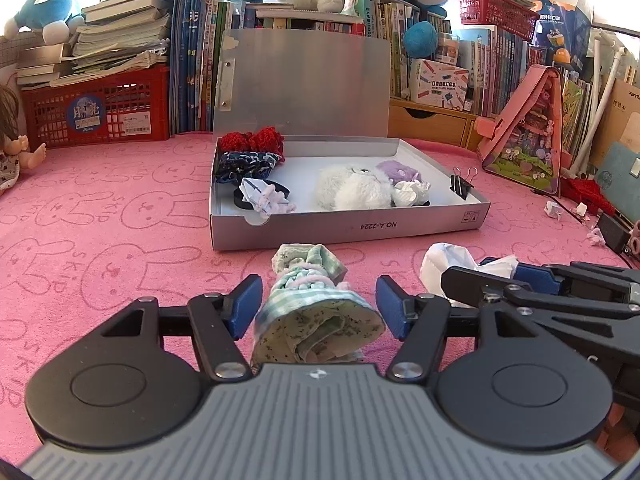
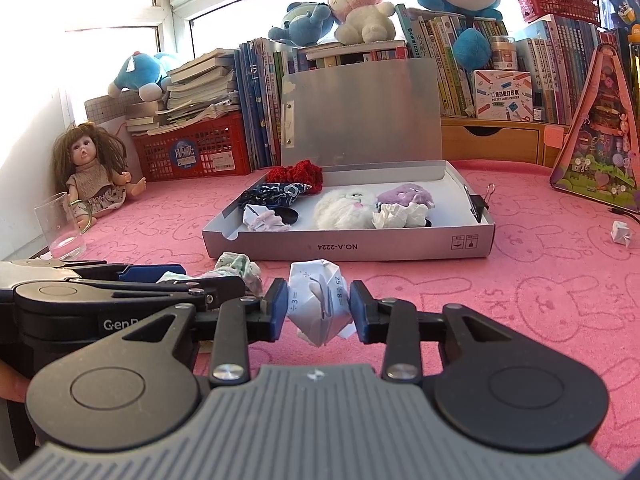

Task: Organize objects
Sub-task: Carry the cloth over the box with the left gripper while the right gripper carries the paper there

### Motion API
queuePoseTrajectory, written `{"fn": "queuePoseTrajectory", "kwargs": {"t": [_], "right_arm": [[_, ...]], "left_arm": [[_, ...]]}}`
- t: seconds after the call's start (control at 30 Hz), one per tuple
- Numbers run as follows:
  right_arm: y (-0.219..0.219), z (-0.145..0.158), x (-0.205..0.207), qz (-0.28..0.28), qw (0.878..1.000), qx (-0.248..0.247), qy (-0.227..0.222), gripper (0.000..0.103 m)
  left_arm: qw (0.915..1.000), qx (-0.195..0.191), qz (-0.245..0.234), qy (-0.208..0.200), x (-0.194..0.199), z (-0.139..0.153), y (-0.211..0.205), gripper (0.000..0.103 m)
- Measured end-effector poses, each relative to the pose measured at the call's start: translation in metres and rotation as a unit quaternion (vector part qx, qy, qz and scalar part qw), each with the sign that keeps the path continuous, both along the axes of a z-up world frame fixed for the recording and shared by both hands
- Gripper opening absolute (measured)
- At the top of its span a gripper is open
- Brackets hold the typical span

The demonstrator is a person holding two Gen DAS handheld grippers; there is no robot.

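Observation:
A small rolled green checked and floral cloth (image 1: pixel 316 316) lies on the pink bunny-print tablecloth (image 1: pixel 120 240). My left gripper (image 1: pixel 319 304) stands open around it, with the blue pads beside the cloth and not pressing. My right gripper (image 2: pixel 319 304) is shut on a crumpled white paper ball (image 2: pixel 320 300) printed with sums, held just above the cloth-covered table. Beyond both sits an open grey cardboard box (image 1: pixel 348 228), lid upright, holding red and dark blue fabric pieces, a white fluffy toy (image 1: pixel 352 188), a purple one and folded paper bits. The two grippers are side by side.
A binder clip (image 1: pixel 462 184) is on the box's right wall. A glass cup (image 2: pixel 60 226) and a doll (image 2: pixel 94 172) stand far left. A red basket (image 1: pixel 96 112), books and plush toys line the back. A pink triangular case (image 1: pixel 528 136) and paper scraps (image 2: pixel 622 232) lie to the right.

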State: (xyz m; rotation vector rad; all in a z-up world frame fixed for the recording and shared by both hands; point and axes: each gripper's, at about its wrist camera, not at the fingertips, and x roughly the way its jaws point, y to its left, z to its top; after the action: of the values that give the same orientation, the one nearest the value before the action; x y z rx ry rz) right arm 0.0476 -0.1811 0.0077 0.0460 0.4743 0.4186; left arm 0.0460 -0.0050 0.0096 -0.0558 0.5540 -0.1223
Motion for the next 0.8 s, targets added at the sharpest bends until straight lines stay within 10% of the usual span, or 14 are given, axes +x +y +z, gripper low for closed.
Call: {"fn": "queuePoseTrajectory", "kwargs": {"t": [0.37, 0.8], "right_arm": [[0.003, -0.017, 0.020, -0.019, 0.999, -0.021, 0.028, 0.041], [0.008, -0.010, 0.027, -0.010, 1.000, -0.002, 0.029, 0.037]], "left_arm": [[0.9993, -0.008, 0.008, 0.035, 0.032, -0.023, 0.002, 0.075], [0.9991, -0.026, 0.000, 0.034, 0.036, -0.012, 0.000, 0.046]]}}
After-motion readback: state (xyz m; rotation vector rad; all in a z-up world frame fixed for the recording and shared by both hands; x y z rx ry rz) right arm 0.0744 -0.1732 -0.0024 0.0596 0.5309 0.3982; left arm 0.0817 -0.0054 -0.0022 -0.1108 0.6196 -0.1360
